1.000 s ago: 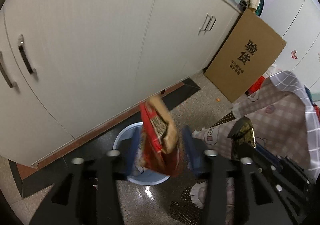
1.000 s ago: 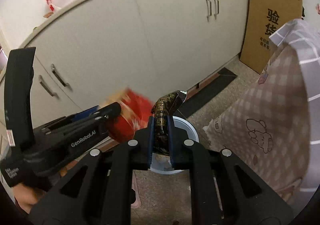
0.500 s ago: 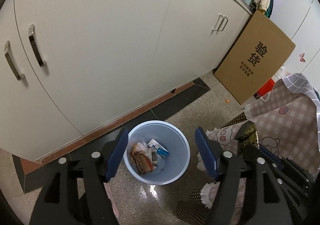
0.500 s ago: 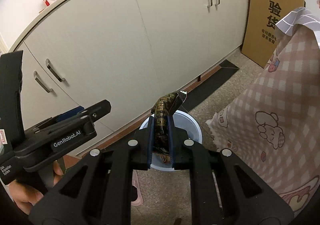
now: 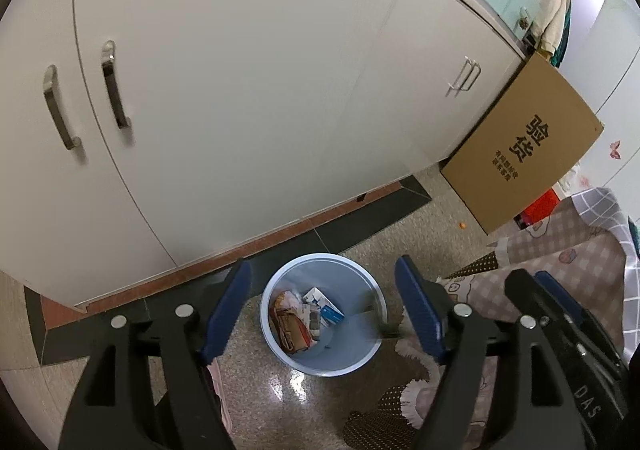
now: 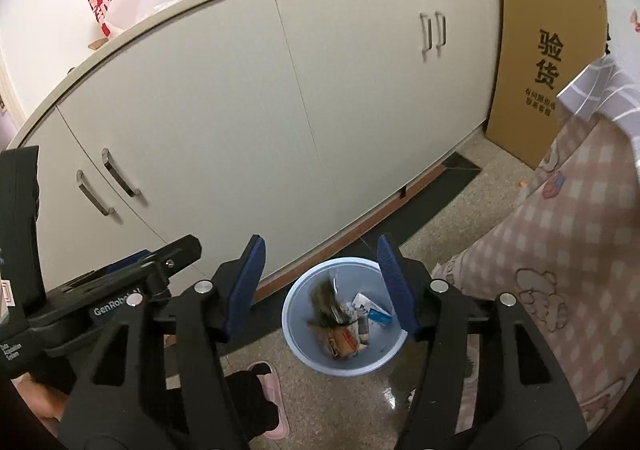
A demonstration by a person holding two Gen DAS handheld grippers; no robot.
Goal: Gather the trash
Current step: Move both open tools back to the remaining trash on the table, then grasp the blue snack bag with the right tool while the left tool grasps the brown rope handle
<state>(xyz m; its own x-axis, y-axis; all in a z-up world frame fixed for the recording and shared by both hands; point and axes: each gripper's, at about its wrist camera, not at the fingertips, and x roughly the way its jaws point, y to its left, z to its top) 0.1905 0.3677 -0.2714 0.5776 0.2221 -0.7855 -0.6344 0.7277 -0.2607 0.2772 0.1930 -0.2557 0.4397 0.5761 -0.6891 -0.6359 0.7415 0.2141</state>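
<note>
Both your grippers hang over the bin (image 5: pixel 323 314), and that is the relation everything turns on: it sits straight below and ahead of each one, at twelve o'clock between the fingers in either wrist view. Your left gripper (image 5: pixel 323 308) has its jaws apart and opening, with nothing between them; the bin's trash (image 5: pixel 304 320), a red-and-tan packet beside white and blue wrappers, lies on the bottom towards nine o'clock. Your right gripper (image 6: pixel 320 286) is also opening, pads clear of everything, and a dark wrapper (image 6: pixel 326 304) shows blurred inside the bin's mouth, so it looks to be dropping in. The bin stands on the floor (image 6: pixel 360 402) just in front of the cabinet (image 5: pixel 240 89), with the checked cloth (image 6: pixel 560 250) close at its three o'clock. Neither gripper holds anything, so I judge both drops done. No loose trash shows on the floor in these views. The right gripper sits nearer the cloth side, the left nearer the slipper (image 6: pixel 272 390) at seven o'clock; pick the arm for the next piece accordingly.
</note>
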